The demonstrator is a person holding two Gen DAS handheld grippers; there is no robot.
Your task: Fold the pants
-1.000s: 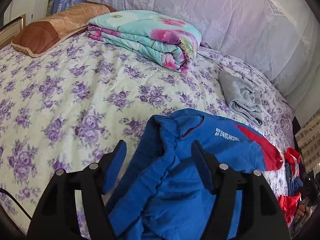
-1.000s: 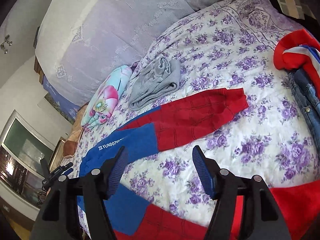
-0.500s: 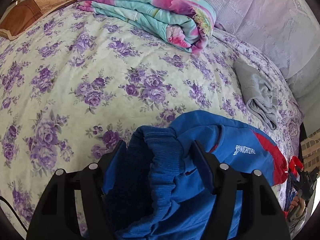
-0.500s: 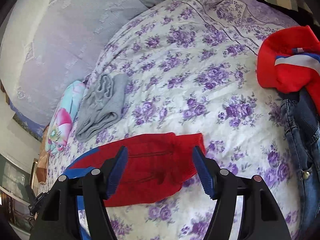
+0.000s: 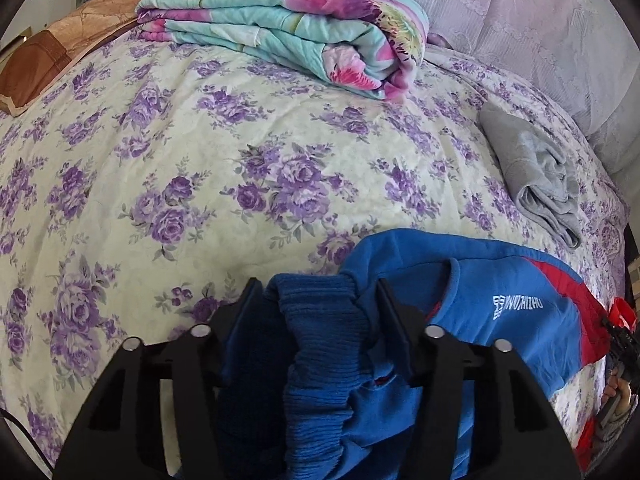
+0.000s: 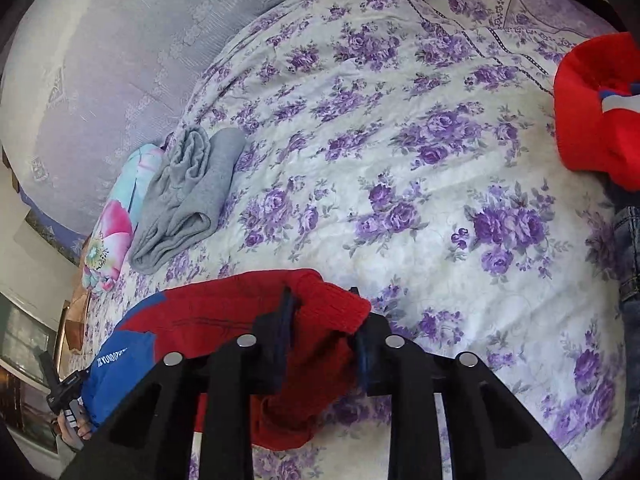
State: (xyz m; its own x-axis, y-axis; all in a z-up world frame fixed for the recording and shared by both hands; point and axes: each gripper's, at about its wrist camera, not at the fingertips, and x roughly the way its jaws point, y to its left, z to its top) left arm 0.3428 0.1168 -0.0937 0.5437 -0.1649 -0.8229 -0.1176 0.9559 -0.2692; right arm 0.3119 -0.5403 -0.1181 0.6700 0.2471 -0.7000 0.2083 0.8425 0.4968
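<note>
The pants point(image 5: 500, 304) are blue with red lower legs and lie on the floral bedspread point(image 5: 200, 184). In the left wrist view my left gripper point(image 5: 316, 300) has its jaws around the blue ribbed waistband point(image 5: 320, 332), narrowed onto the bunched cloth. In the right wrist view my right gripper point(image 6: 322, 312) has its jaws closing on the red ribbed leg cuff point(image 6: 332, 308). The red leg point(image 6: 208, 316) runs left to the blue part with white lettering point(image 6: 116, 364). The left gripper's handle shows at the lower left of the right wrist view.
A folded floral quilt point(image 5: 288, 28) and a brown pillow point(image 5: 60, 52) lie at the bed's head. Folded grey pants point(image 5: 536, 172) lie near the quilt, also in the right wrist view point(image 6: 188, 196). A red garment point(image 6: 596, 108) and jeans point(image 6: 628, 264) lie at the right edge.
Both grippers moved down and forward onto the pants. The left jaws narrowed around the blue waistband; the right jaws narrowed around the red cuff, which was ahead of them before.
</note>
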